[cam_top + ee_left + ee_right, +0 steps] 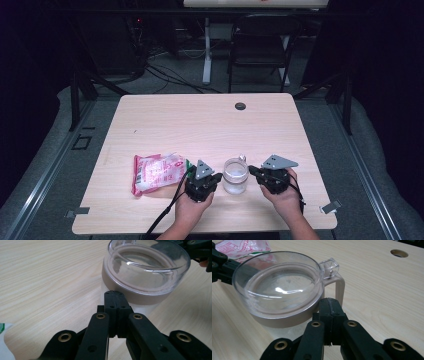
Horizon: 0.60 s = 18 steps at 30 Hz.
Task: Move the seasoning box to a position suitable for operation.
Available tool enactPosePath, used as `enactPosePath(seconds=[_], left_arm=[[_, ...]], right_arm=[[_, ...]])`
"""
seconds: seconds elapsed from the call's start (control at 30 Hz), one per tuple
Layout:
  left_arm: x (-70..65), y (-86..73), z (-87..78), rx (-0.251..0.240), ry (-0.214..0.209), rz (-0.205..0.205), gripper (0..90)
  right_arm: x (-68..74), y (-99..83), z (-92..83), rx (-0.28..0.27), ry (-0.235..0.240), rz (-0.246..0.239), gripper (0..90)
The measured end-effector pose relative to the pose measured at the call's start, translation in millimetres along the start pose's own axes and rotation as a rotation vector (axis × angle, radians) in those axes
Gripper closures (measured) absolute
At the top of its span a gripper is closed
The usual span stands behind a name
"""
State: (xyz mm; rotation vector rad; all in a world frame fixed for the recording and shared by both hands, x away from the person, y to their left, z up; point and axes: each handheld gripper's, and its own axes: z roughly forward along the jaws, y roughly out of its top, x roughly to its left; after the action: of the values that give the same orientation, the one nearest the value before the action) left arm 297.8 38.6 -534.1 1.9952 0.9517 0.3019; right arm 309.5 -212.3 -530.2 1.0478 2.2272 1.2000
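A: Two grippers at the table's near edge, and between them sits the jar [235, 176]. The left gripper [214, 178] has its jaws pressed flat together, nothing in them; in the left gripper view the tips [115, 293] sit just short of the jar's wall, below the beige band under the lid [147, 262]. Touching or a hair off, I can't tell.

B: Same on the other side. The right gripper [254, 170] is closed on itself too, empty, tips [330, 300] right by the jar's side, next to the beige handle [340, 288]. Contact is hard to judge there as well.

A: What's inside the jar? The clear domed lid glares, and the body is cut off behind the jaws in both gripper views. From above the lower part looks pale, no more than that.

B: A small clear hinge tab [330, 266] sits on the lid above the handle. No label on the jar that I can find.

A: Beyond the left gripper, on its outer side, lies the pink packet [157, 172]. Red print on it, too small and blurred to read. A green corner peeks out by the gripper.

B: Far across the table [200, 120], a round cable hole [240, 106]. Behind it, a dark chair [262, 42], mostly lost in shadow.
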Motion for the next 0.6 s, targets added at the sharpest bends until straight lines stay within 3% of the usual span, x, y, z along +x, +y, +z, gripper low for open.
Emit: enactPosePath(seconds=[0.4, 0.6], left_arm=[[6.0, 4.3, 4.9, -0.015, -0.017, -0.001, 90.0], [8.7, 4.9, 7.6, -0.022, -0.031, 0.001, 89.7]], right_arm=[[7.1, -5.4, -11.5, 0.003, 0.004, -0.003, 90.0], [7.3, -9.1, -16.7, -0.002, 0.035, 0.010, 90.0]])
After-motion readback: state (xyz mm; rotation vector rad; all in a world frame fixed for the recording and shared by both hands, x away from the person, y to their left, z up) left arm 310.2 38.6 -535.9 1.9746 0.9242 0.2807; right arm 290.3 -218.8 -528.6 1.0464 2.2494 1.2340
